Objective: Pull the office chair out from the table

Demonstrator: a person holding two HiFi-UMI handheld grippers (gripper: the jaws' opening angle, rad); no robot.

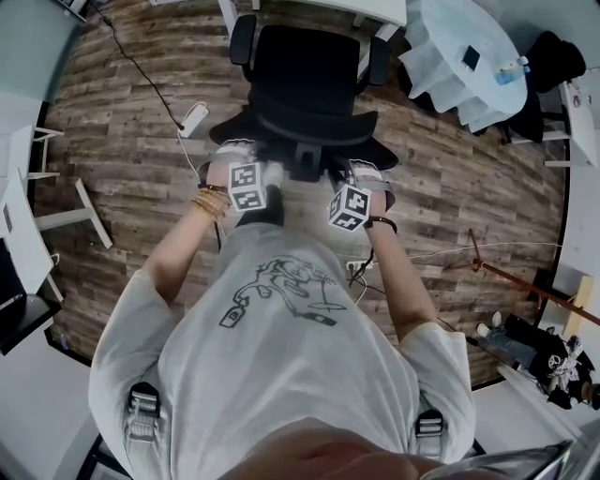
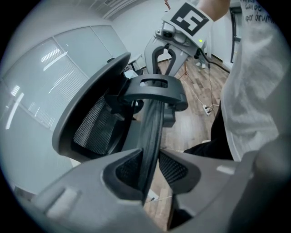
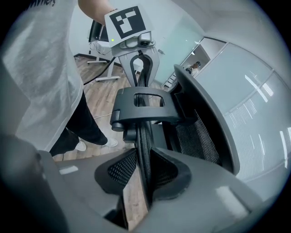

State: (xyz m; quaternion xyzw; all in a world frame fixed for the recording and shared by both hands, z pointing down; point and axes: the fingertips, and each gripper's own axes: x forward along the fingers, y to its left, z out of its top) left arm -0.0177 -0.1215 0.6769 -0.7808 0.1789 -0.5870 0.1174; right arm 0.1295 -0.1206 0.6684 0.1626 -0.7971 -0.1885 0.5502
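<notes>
Below me on the wood floor (image 1: 122,112) stands the chair (image 1: 309,75), seat turned toward the bench (image 1: 375,11) and close up to it, back just in front of my body. My left tongs (image 2: 151,160) are clamped on the thin rim (image 2: 152,123) of the chair back, left of the middle bracket (image 3: 143,107). My right tongs (image 3: 145,166) are clamped on the same rim on the bracket's other side. Each pair of pads bites only that narrow edge.

Several things could go wrong from here, as I judge it. At the left, a power strip (image 1: 193,118) and its cable (image 1: 141,70) lie near the chair's base, and a wheel, which I cannot see, could catch on them if the chair drifts that way. At the rim the hold is shallow, so a pull that tips upward could let the pads slide off. If one hand pulls harder than the other, the chair would likely swivel instead of rolling straight. With my legs right behind the back, it could also bump into me unless I step away as I pull.

My left forearm (image 1: 178,248) reaches forward and down, wrist bent so the tongs tip steeply onto the rim. My right forearm (image 1: 398,272) mirrors it, and both hands sit about level, one on each side of the bracket.
</notes>
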